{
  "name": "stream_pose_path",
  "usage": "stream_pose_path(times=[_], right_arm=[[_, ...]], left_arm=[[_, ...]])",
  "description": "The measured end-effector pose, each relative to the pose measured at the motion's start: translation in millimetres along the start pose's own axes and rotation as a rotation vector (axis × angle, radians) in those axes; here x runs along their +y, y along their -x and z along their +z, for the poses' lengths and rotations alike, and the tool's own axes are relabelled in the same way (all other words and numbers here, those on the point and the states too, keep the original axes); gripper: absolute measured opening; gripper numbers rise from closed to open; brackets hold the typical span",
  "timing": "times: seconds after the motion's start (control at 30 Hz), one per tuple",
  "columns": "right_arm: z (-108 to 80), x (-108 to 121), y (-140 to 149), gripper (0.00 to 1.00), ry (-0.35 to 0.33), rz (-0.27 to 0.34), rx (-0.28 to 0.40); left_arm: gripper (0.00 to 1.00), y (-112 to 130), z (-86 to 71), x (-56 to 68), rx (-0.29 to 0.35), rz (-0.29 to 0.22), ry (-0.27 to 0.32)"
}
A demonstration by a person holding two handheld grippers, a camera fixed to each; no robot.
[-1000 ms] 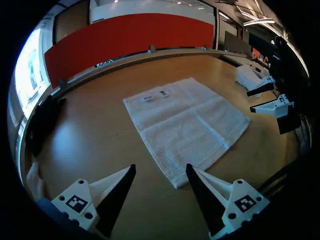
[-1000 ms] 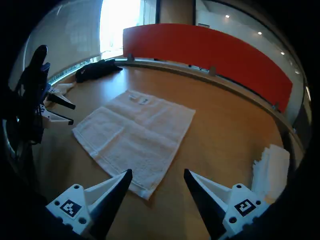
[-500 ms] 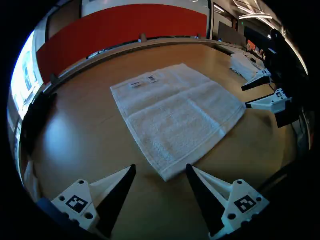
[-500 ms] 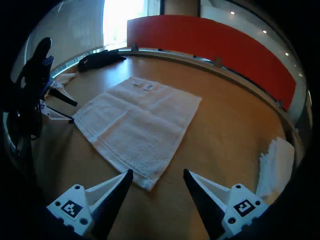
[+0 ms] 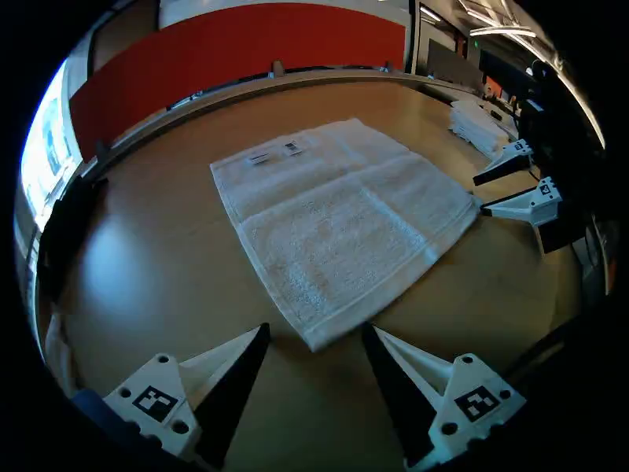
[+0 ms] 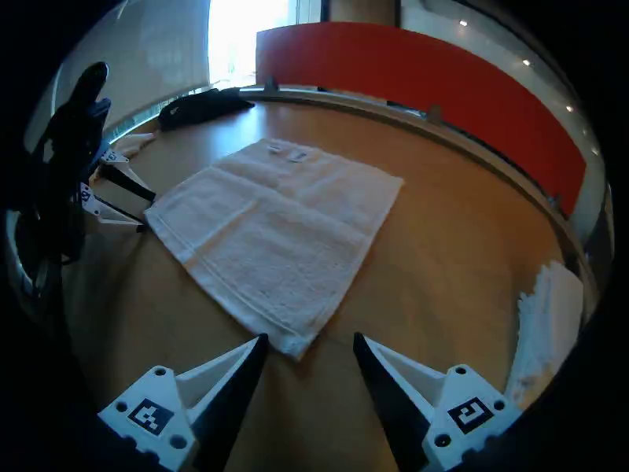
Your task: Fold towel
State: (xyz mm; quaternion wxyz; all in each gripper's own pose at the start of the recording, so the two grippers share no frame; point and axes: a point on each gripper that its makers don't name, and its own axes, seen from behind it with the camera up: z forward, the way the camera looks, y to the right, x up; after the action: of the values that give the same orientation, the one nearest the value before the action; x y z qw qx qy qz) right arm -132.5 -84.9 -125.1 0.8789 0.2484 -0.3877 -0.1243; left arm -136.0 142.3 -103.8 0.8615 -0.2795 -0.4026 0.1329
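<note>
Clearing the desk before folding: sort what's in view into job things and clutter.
Job: towel, spread flat; left gripper and right gripper, both open at its corners.
Lying about: white cloth stack, black bundle by the window, red partition.

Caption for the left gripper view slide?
Open left claw poised at near corner of flat white towel on wooden table.

Table: a broad, glossy light-brown wooden table [image 5: 157, 259] is stretching across both views and catching a sheen of daylight.
Divider: a long red screen panel [image 5: 236, 47] is standing along the table's far edge on small grey brackets [image 5: 276, 68].
Window: a bright window [image 6: 244, 39] is letting daylight in beside the panel's end.
Ceiling: long strip lights [image 5: 503, 41] are glowing overhead.
</note>
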Motion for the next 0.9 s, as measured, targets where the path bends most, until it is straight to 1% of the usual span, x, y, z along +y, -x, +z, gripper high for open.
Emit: stream_pose_path(times=[0.27, 0.47, 0.67, 0.83, 0.9], right_arm=[[0.9, -4.0, 2.7, 0.66, -0.016, 0.006, -0.007], [2.2, -5.9, 3.1, 0.64, -0.020, 0.000, -0.004], [3.6, -9.1, 2.0, 0.57, -0.034, 0.011, -0.002], [3.6, -8.9, 1.7, 0.47, -0.032, 0.017, -0.003], [3.6, -8.7, 1.4, 0.45, -0.030, 0.020, -0.005]], left_arm=[[0.76, 0.0, -0.3, 3.8, -0.003, 0.004, 0.002], [0.74, 0.5, -0.3, 4.4, -0.007, 0.001, 0.000], [0.73, 0.6, -0.4, 4.8, -0.010, 0.000, -0.001], [0.71, 0.7, -0.2, 5.8, -0.016, 0.004, 0.000], [0.70, 0.8, -0.2, 6.2, -0.018, 0.005, 0.001]])
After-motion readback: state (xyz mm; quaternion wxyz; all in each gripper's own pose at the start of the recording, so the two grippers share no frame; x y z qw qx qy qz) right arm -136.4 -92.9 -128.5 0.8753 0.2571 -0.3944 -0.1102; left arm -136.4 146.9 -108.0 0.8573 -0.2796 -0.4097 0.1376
